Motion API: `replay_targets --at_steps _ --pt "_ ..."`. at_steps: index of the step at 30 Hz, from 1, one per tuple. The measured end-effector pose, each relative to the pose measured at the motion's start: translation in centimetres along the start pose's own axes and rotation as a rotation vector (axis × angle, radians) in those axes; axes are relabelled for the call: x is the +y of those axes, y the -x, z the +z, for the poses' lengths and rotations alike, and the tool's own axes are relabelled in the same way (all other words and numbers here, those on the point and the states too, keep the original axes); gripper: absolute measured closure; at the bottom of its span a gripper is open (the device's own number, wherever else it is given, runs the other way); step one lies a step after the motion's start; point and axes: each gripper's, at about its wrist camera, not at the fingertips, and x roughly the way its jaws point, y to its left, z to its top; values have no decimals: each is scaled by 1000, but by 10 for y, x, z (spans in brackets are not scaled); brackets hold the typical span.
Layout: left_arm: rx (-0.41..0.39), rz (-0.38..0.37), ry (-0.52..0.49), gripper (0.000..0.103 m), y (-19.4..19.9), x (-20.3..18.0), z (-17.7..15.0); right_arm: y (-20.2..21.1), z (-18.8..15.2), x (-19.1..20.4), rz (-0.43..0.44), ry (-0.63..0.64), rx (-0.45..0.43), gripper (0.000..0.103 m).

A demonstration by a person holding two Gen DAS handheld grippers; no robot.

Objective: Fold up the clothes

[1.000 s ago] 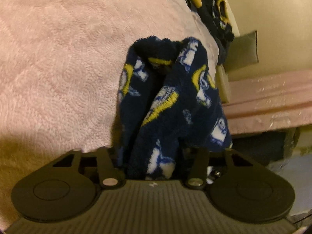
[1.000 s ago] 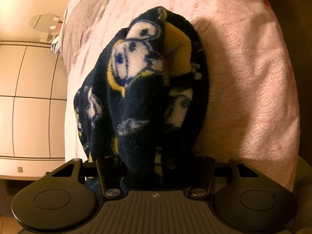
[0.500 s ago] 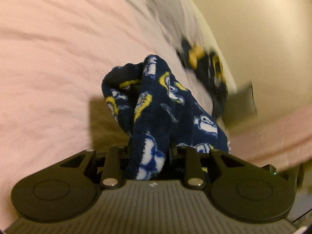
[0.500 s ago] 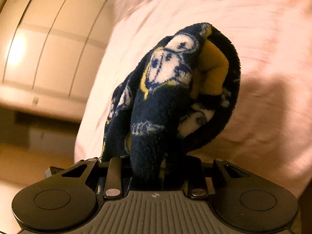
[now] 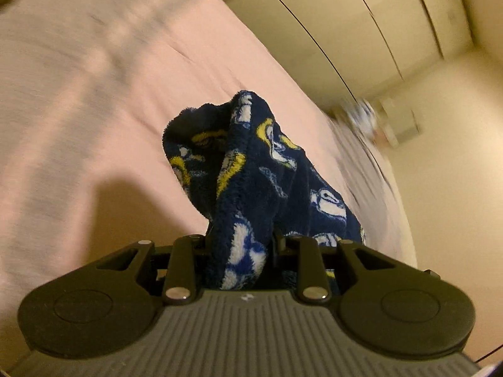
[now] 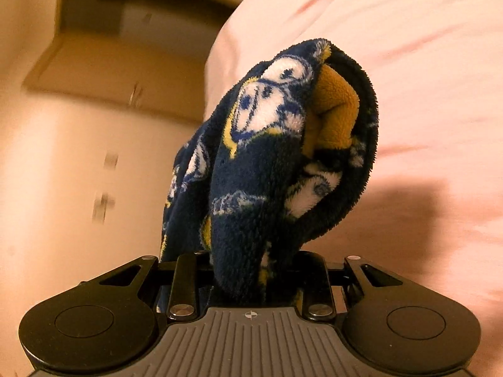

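Between tool (image 5: pixel 240 260) jaws (bunched): fleece garment (image 5: pixel 251 169)

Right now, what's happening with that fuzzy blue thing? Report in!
Left gripper and right gripper both clamped on the navy fleece garment. Garment bunched, held above the pink bedspread. Nothing in the way.

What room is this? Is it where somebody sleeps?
Probably a bedroom. A wide pink bedspread covers what looks like a bed, pale wardrobe doors stand behind it, and a fleecy navy patterned garment is being lifted over the bed.
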Motion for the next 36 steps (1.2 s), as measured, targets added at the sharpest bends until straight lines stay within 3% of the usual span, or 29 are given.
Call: replay_targets --at_steps 6,13,18,21,24,25,26,29,33,36 --pt "-86 56 56 80 48 98 76 -142 13 46 17 36 108 74" --pt "-103 97 62 80 37 176 138 -267 16 65 -13 62 138 74" --pt "-94 127 43 80 15 214 160 -324 30 71 -80 108 148 74" --pt "-81 170 40 79 1 239 164 -349 25 72 -142 140 144 69" --pt "-66 208 76 78 -8 261 163 -359 26 65 -254 97 122 53" --pt "-72 207 81 78 -5 261 162 -357 26 61 -281 78 106 44" --pt "-78 209 81 78 0 260 162 -352 25 60 -301 68 81 41" --pt "-108 270 25 78 22 249 159 -317 17 67 -361 93 -21 40" --pt "-140 293 -50 79 57 222 150 -294 -11 110 -439 260 -95 40" --pt "-103 304 -203 79 53 191 147 -308 -38 152 -439 460 -72 40"
